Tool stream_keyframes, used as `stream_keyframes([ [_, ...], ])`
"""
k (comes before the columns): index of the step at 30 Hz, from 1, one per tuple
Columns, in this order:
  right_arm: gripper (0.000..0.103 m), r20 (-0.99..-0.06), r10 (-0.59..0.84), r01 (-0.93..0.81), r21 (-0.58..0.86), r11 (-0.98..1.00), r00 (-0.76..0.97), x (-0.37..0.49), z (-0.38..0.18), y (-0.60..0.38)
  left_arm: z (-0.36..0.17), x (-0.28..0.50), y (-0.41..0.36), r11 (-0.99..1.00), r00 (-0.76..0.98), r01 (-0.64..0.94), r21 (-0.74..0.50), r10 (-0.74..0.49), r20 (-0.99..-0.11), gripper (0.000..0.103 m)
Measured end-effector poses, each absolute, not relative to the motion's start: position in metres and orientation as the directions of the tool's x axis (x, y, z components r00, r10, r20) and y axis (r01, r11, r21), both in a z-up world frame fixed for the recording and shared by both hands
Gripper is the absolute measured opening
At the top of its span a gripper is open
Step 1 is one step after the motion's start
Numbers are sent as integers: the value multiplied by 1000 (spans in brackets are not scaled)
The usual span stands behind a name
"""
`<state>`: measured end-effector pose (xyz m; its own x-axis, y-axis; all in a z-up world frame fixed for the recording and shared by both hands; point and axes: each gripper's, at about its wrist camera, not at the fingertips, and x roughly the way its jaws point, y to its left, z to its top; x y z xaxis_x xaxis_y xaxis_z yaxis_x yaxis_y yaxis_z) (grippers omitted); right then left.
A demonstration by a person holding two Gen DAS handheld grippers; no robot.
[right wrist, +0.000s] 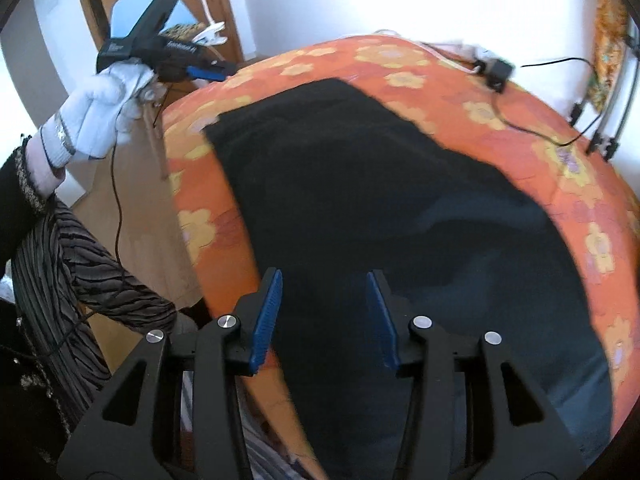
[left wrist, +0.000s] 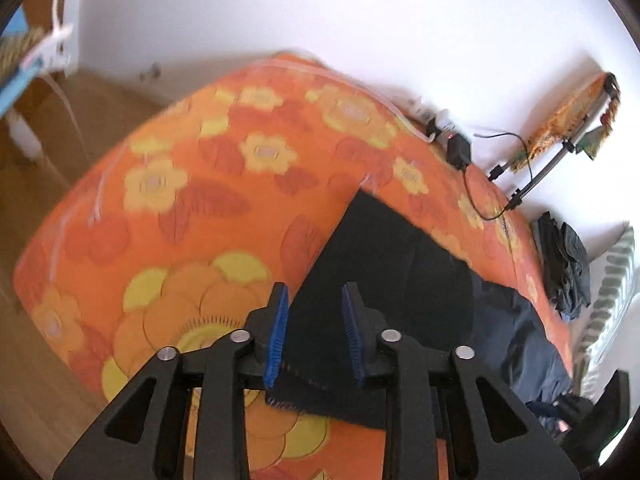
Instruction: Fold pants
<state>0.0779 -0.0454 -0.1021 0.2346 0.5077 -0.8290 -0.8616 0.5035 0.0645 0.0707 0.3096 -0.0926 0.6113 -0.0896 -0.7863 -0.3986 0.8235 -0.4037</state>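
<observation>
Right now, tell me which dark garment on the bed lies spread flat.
The black pants under the open left gripper lie flat; the other dark clothes sit bunched in a heap near the striped pillow.

Left hand-held gripper [left wrist: 314, 332] is spread open, blue pads [left wrist: 277, 336] apart with nothing between them, hovering over the near hem of the dark pants [left wrist: 384, 272]. Pants lie flat on the bed [left wrist: 168, 208] with its orange flower cover (very retro). Far edge has a black charger [left wrist: 459, 151] with its cord, and a dark clothes pile [left wrist: 566, 264] sits off right.
</observation>
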Motion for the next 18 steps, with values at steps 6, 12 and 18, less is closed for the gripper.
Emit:
stream_keyframes([
  [6,46,-850,486,-905,29,424,201,58,-117,-9,-117,72,311,806,560,-430,-407,-115,-820,35],
  [12,46,-873,454,-919,16,393,179,50,-132,-2,-129,71,309,800,548,-425,-424,-145,-823,35],
  [18,27,-885,432,-909,24,416,174,60,-139,-2,-131,72,308,792,559,-429,-434,-144,-816,32],
])
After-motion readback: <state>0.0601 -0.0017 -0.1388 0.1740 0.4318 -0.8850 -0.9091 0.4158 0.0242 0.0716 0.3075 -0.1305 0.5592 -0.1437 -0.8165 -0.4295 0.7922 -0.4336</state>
